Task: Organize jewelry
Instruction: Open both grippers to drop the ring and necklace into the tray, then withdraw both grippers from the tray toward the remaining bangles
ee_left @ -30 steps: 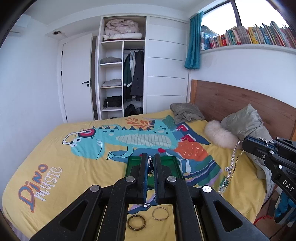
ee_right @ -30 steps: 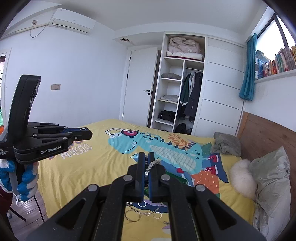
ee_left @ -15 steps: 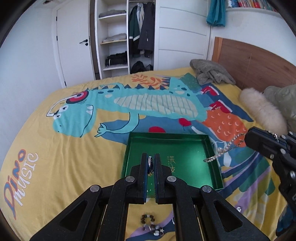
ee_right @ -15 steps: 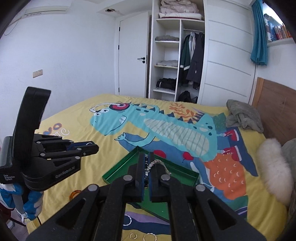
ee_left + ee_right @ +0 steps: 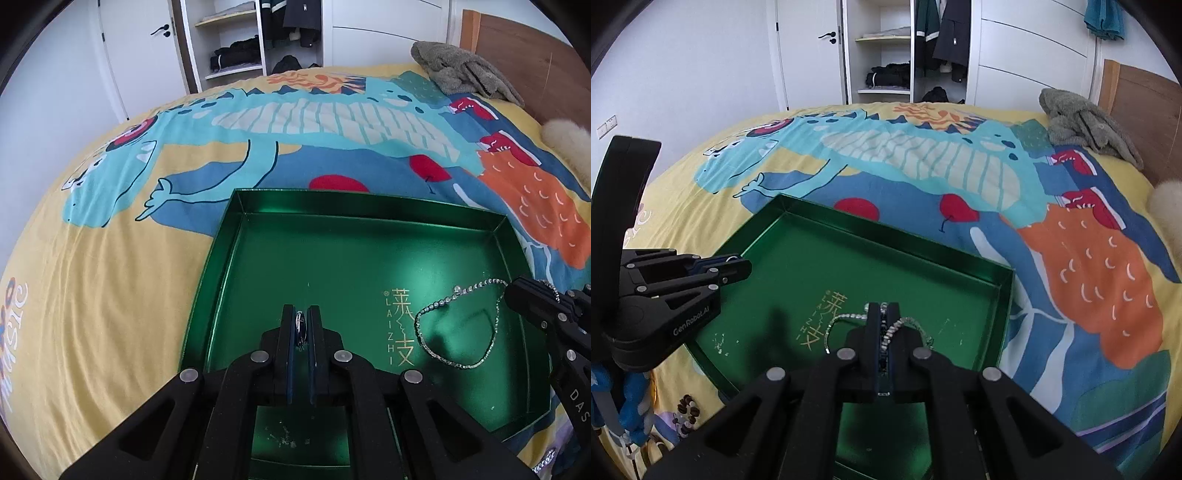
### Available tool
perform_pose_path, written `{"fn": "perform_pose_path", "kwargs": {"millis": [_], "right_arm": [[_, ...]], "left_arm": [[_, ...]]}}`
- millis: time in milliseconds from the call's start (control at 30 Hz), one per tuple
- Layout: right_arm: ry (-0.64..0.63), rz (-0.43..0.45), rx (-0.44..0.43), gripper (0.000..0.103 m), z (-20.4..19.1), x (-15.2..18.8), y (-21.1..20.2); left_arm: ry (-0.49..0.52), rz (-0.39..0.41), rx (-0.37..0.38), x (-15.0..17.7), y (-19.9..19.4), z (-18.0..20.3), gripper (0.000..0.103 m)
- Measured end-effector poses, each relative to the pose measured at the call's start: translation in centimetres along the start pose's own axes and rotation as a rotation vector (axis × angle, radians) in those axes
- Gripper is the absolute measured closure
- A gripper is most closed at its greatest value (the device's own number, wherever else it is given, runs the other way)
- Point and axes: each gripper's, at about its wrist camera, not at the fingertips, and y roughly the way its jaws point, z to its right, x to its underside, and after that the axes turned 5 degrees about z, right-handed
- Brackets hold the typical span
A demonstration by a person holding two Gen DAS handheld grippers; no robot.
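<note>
Hovering over the green tray (image 5: 369,258), both grippers carried jewelry, and nothing lay loose in it yet, so the sorting looked to be only beginning. The left gripper (image 5: 300,325) had its fingers pressed together on a small silver piece (image 5: 299,326), probably a ring, held low above the tray's near-left floor. The right gripper (image 5: 883,321) was clamped on a rhinestone chain (image 5: 458,328), whose loop drooped onto or just above the tray floor beside the gold lettering (image 5: 400,326); contact could not be told for sure. Judging by this, both pieces only needed releasing.

More remained outside the tray: a dark beaded bracelet (image 5: 687,413) lay on the bedspread (image 5: 92,295) near the tray's near-left corner, and something sparkly (image 5: 546,458) showed at the lower right edge of the left view, cut off.

The silver piece was mostly hidden between the fingers, so its kind was uncertain. The near tray rim was covered by the gripper bodies, and any other jewelry under them could not be seen.
</note>
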Motion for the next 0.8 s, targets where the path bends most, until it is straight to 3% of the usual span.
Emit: {"fn": "perform_pose_path", "kwargs": {"millis": [167, 233, 300, 367, 433, 800], "right_arm": [[0.017, -0.079, -0.003, 0.099, 0.3, 2.5, 1.8], [0.027, -0.102, 0.007, 0.099, 0.7, 3.1, 2.1], [0.039, -0.126, 0.005, 0.095, 0.9, 3.4, 2.4], [0.051, -0.132, 0.013, 0.081, 1.2, 3.7, 2.2], [0.063, -0.130, 0.011, 0.069, 1.5, 3.9, 1.6], [0.071, -0.050, 0.019, 0.063, 1.3, 3.8, -6.3]], "left_arm": [[-0.006, -0.045, -0.016, 1.2, 1.9, -0.1, 0.096], [-0.007, -0.051, -0.015, 1.6, 2.1, -0.1, 0.089], [0.002, -0.042, -0.034, 1.7, 1.9, 0.0, 0.060], [0.009, -0.019, -0.046, 1.7, 1.2, 0.0, 0.047], [0.006, -0.005, -0.043, 1.6, 0.3, -0.2, 0.047], [0.004, 0.091, -0.052, 2.0, -8.8, -1.0, 0.035]]}}
